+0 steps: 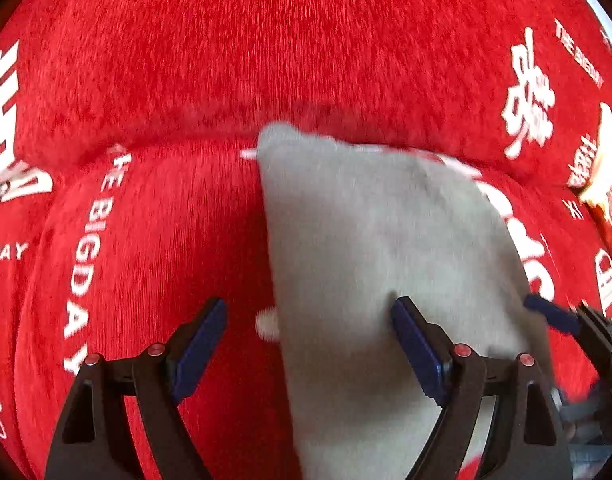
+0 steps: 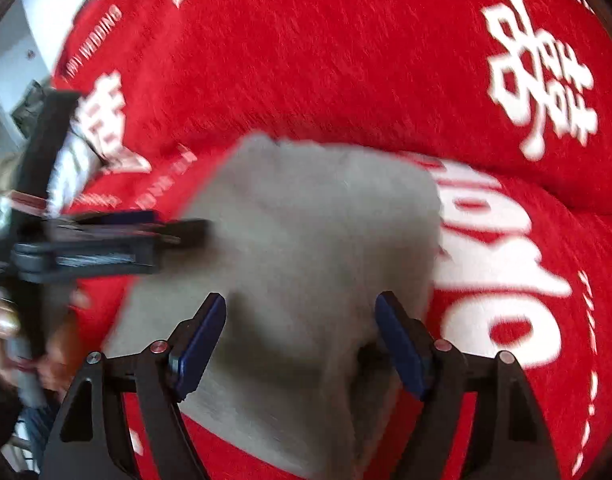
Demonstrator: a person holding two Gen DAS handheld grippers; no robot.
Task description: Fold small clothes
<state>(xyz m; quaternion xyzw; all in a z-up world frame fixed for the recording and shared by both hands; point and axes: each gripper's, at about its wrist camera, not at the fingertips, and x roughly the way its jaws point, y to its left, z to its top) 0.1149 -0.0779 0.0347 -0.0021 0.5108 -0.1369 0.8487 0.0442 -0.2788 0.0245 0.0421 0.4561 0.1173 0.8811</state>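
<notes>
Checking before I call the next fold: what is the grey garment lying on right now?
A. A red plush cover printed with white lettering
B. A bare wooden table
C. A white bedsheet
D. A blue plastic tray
A: the grey garment lies on a red plush cover with white lettering, seen around it in both wrist views, with the left gripper and right gripper open over it.

One grey folded garment (image 1: 385, 248) lies on one red printed blanket (image 1: 266, 40). Two claws: left claw (image 1: 309, 344), right claw (image 2: 300, 340). Far right, perhaps one yellowish packet (image 1: 605, 172), blurred.
</notes>
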